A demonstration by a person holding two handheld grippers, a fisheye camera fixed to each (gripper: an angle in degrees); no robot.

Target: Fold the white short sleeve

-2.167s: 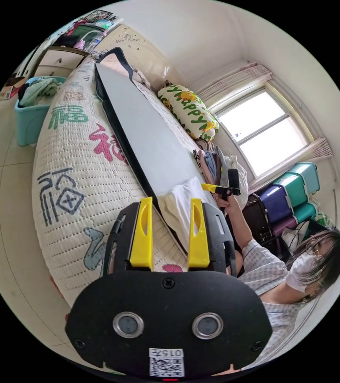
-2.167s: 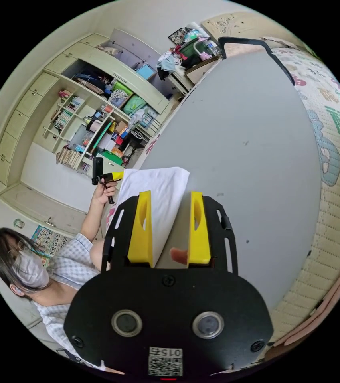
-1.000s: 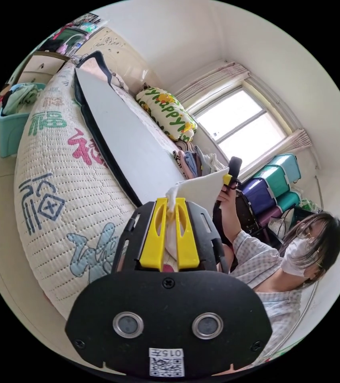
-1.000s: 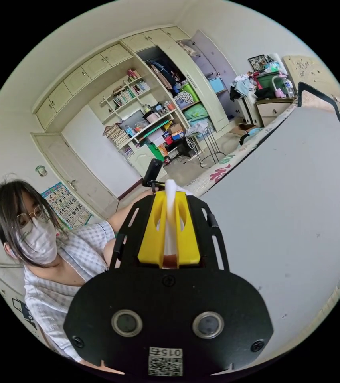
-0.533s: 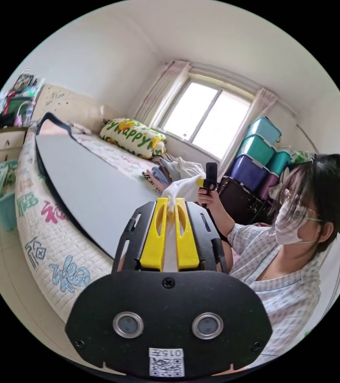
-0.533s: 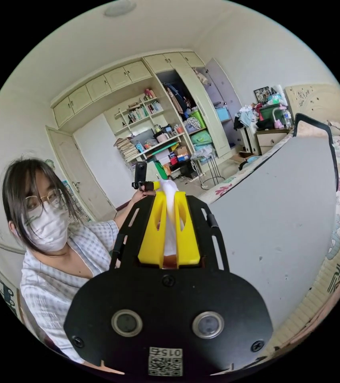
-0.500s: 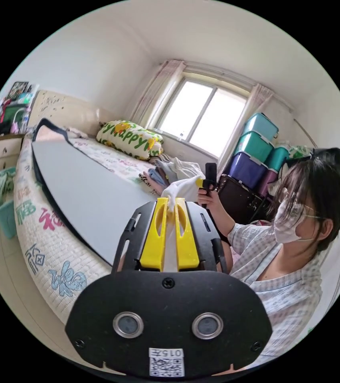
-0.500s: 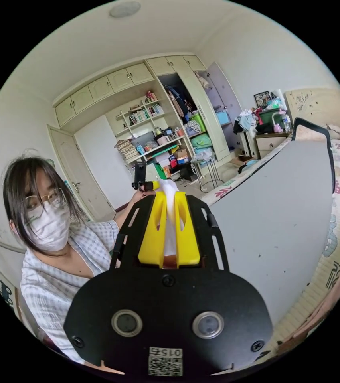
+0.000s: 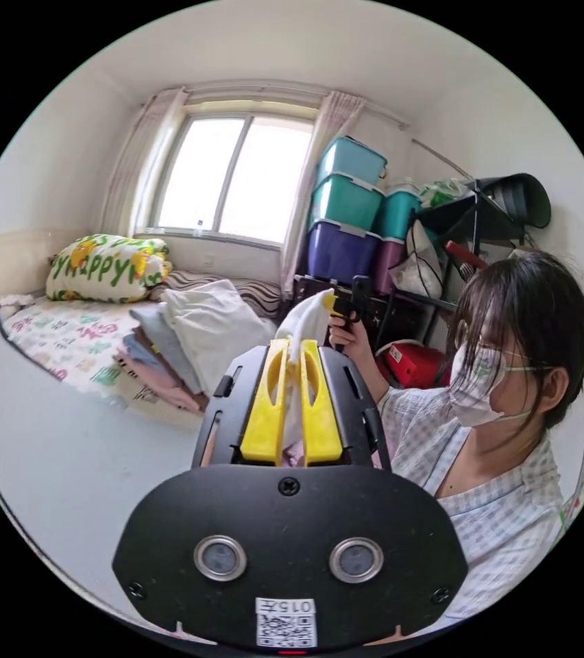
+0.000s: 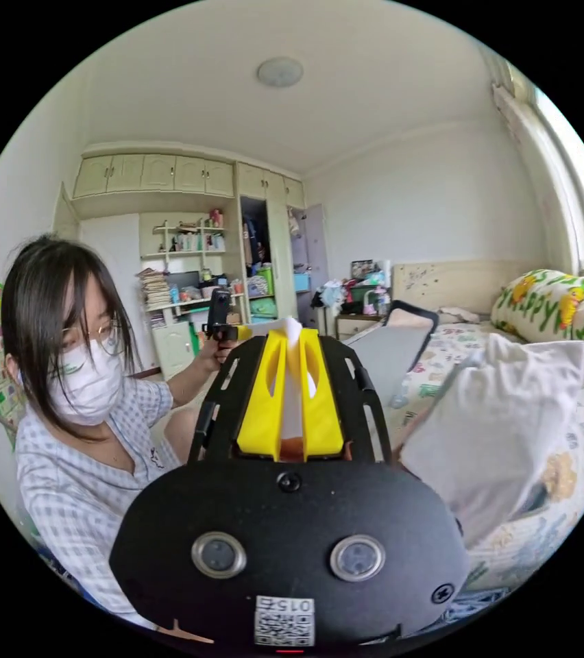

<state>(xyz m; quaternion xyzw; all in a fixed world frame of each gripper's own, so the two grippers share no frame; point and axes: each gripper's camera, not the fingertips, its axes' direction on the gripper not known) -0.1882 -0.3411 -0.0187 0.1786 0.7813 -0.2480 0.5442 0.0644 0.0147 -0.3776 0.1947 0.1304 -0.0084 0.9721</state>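
Both grippers now clamp the white short sleeve and hold it off the grey board (image 9: 66, 439), where 2.2 s ago it lay folded on that surface between wide-spread jaws. The left gripper (image 9: 290, 356) has its 2 yellow jaws pressed together on a bunch of the white cloth (image 9: 303, 322), which pokes out past the fingertips. The right gripper (image 10: 290, 349) pinches the same way, a narrow strip of white standing up between its jaws. Both views have swung away from the board toward the stack of folded clothes (image 9: 182, 343), seemingly the place where finished pieces go. So the folding looks done, and I judge this to be the carry to the stack.

Beyond the left fingertips sits the other gripper in the person's hand (image 9: 343, 336), with storage bins (image 9: 347, 205) and a window (image 9: 230, 178) further off. Beside the right jaws lies a white folded piece (image 10: 504, 418) atop the stack, with a printed pillow (image 10: 552, 301) behind it. Nothing stands between the jaws and the stack; the risk I see is the fold slumping while it hangs from 2 pinched points
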